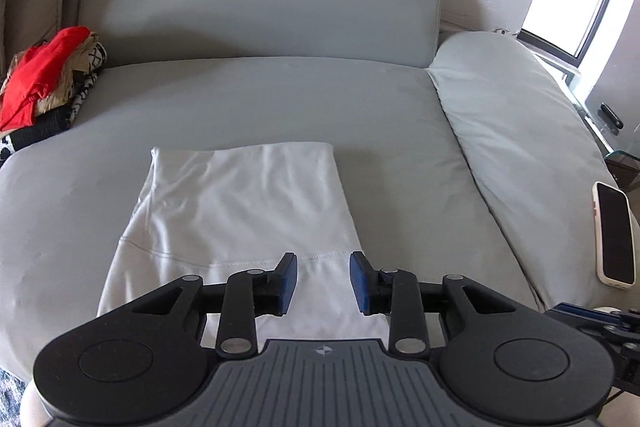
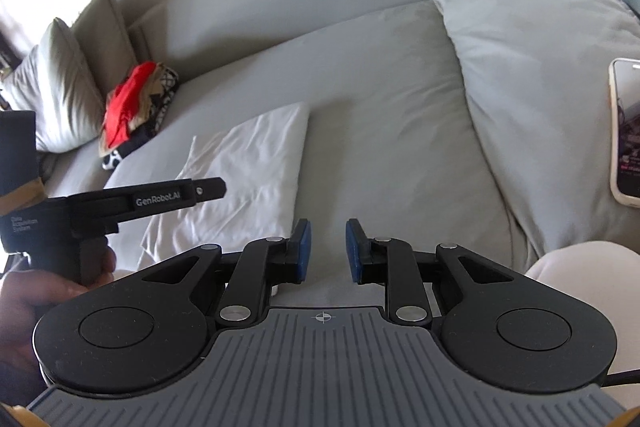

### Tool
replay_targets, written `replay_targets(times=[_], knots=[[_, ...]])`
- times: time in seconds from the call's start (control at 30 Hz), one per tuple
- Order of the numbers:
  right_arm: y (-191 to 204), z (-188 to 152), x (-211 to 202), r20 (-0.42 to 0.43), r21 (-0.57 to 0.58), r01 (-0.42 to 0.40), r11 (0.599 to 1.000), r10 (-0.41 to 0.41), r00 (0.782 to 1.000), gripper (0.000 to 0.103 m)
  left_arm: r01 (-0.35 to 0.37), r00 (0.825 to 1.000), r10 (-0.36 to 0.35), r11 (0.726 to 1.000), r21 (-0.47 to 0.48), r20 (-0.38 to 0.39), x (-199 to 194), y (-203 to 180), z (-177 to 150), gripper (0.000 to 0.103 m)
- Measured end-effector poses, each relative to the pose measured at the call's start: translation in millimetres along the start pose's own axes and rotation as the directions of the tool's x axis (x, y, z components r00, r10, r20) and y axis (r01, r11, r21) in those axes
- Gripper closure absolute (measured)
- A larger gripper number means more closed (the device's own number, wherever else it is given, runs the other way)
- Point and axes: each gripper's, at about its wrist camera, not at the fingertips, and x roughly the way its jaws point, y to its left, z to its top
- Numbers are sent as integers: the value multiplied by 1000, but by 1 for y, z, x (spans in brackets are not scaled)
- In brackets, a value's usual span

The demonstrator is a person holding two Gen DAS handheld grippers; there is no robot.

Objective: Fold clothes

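Hovering both grippers over folded white cotton garment on grey sofa seat | left gripper spread, empty | right gripper spread, empty | risk: I snag one layer, unfolding it.

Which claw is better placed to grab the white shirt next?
Probably the left. The left claw hangs open right over the near end of the white shirt on the sofa. The right claw, also open, has only bare sofa cushion between its fingers, with the shirt off to its left.
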Motion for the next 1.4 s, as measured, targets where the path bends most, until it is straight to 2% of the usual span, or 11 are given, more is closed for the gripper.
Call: replay_targets(times=[0.6, 0.7, 0.8, 0.9, 0.97, 1.07, 1.17, 1.23, 1.27, 1.33, 1.4], knots=[[12, -2, 39, -54, -11, -43, 999, 42, 998, 76, -54, 998, 52, 995, -88, -22, -1, 34, -13, 72], [16, 6, 54, -27, -14, -60, 998, 60, 998, 76, -65, 998, 66, 991, -121, -1, -7, 51, -16, 72], [26, 19, 69, 40, -67, -57, 996, 60, 997, 89, -84, 995, 91, 984, -157, 35, -14, 74, -15, 74], [36, 35, 88, 95, -110, -57, 992, 67, 993, 90, -93, 991, 109, 977, -192, 75, -18, 98, -8, 86], [39, 47, 104, 103, -107, -78, 991, 89, 991, 89, -97, 988, 119, 974, -206, 95, -17, 109, 1, 87], [42, 61, 140, 30, -87, -140, 986, 143, 989, 89, -64, 991, 86, 977, -205, 102, -3, 122, 16, 95], [49, 63, 179, -61, -86, -249, 965, 245, 968, 89, -11, 998, 23, 982, -190, 58, 27, 130, 29, 98], [54, 58, 205, -125, -117, -298, 947, 284, 951, 89, -14, 1000, 16, 991, -132, 10, 51, 126, 32, 98], [56, 55, 216, -152, -141, -303, 942, 282, 947, 96, -38, 999, 37, 994, -104, -12, 61, 124, 30, 98], [44, 56, 224, -71, -169, -184, 968, 174, 982, 103, -112, 992, 108, 991, -78, -60, 80, 126, 23, 99], [28, 61, 227, 10, -128, -59, 990, 60, 998, 103, -155, 986, 147, 982, -110, -75, 83, 135, 18, 98]])
